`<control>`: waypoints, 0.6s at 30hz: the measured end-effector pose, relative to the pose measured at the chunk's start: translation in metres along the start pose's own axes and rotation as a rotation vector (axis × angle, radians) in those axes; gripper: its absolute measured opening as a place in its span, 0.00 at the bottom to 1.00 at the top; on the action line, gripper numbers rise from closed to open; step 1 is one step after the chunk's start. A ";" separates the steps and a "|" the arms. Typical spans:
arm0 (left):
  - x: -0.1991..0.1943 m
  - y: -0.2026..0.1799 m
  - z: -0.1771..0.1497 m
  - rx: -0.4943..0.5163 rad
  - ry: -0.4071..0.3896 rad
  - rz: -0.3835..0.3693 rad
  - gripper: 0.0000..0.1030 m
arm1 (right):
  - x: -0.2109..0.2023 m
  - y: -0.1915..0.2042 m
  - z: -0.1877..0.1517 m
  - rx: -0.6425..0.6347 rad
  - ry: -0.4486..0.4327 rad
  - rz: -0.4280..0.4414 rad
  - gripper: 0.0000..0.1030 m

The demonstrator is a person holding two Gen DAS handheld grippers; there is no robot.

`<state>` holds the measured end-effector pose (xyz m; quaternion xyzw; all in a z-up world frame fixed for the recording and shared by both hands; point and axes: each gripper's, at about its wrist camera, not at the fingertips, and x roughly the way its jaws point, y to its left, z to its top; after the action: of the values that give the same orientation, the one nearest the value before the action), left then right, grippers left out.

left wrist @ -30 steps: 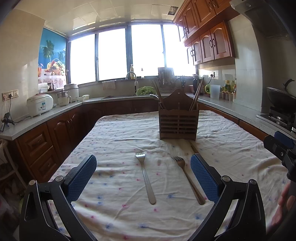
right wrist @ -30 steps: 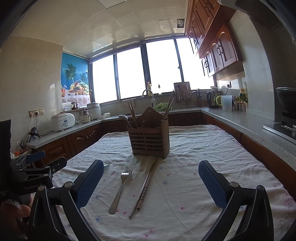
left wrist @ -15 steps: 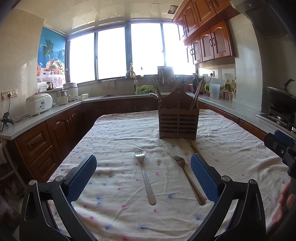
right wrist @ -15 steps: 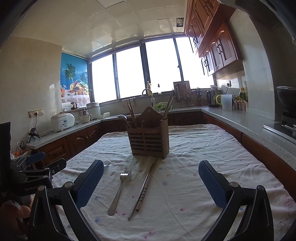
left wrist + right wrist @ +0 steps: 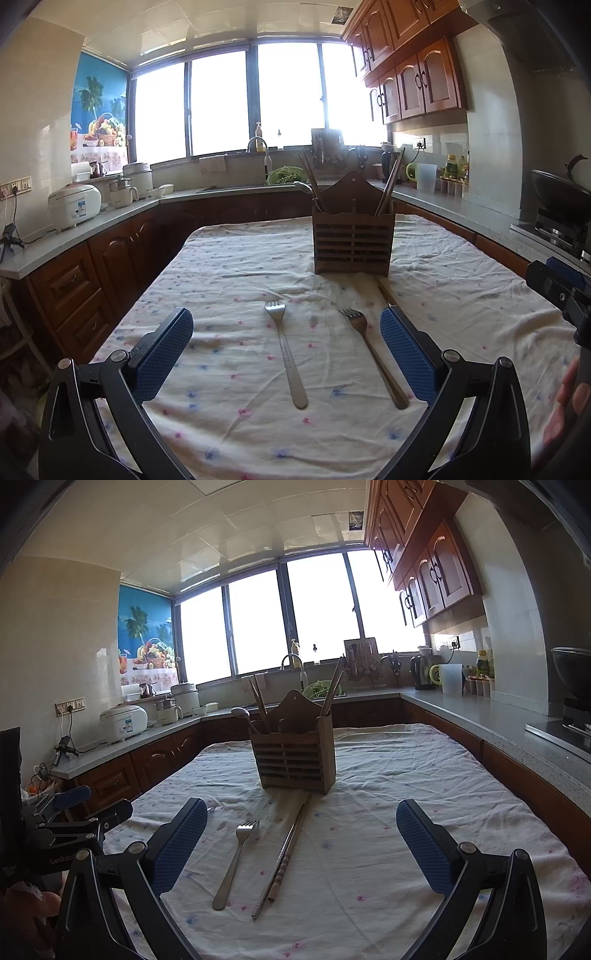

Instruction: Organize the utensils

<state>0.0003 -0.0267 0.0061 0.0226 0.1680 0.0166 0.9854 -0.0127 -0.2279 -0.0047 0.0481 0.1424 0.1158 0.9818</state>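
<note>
The left gripper (image 5: 286, 345) hovers low over a table draped in a white cloth (image 5: 229, 417) dotted with small pink and blue flowers, its blue-padded jaws spread wide and holding nothing. Between its fingers lie two steel forks, handles toward the camera: the left fork (image 5: 286, 354) sits near the middle of the gap, and the right fork (image 5: 373, 358) lies just inside the right finger. That finger hides most of a pair of chopsticks; only a short tip shows beyond it.

The right gripper (image 5: 301, 834) is likewise released and empty, hovering above the same cloth. Between its fingers lie the right fork (image 5: 236, 864) and, just to its right, the full pair of chopsticks (image 5: 284, 856), tips pointing away toward the holder. At the left edge of this view the other gripper's black frame shows partial white lettering, readable only as "GenRob" (the rest is cut off).

Beyond both grippers stands a slatted wooden utensil holder (image 5: 352, 240), upright, with chopsticks and a spoon handle leaning out of its compartments; which compartment holds the spoon is hard to tell. Farther off, a grey counter carries a white rice cooker (image 5: 74, 206) whose blue label is too small to read. The windows (image 5: 221, 103) are blown out white.
</note>
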 end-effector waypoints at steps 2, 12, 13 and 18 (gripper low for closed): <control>0.000 0.000 0.000 -0.001 0.001 -0.002 1.00 | 0.001 -0.001 0.000 0.001 0.001 0.000 1.00; 0.005 -0.001 0.002 0.000 0.015 -0.021 1.00 | 0.006 -0.004 0.000 0.003 0.014 -0.002 1.00; 0.006 -0.001 0.002 0.000 0.016 -0.023 1.00 | 0.006 -0.004 0.000 0.004 0.016 -0.004 1.00; 0.010 0.000 0.004 -0.013 0.027 -0.033 1.00 | 0.012 -0.006 0.002 0.008 0.033 -0.009 1.00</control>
<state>0.0107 -0.0261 0.0069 0.0131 0.1816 0.0019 0.9833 0.0006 -0.2308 -0.0070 0.0496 0.1592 0.1115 0.9797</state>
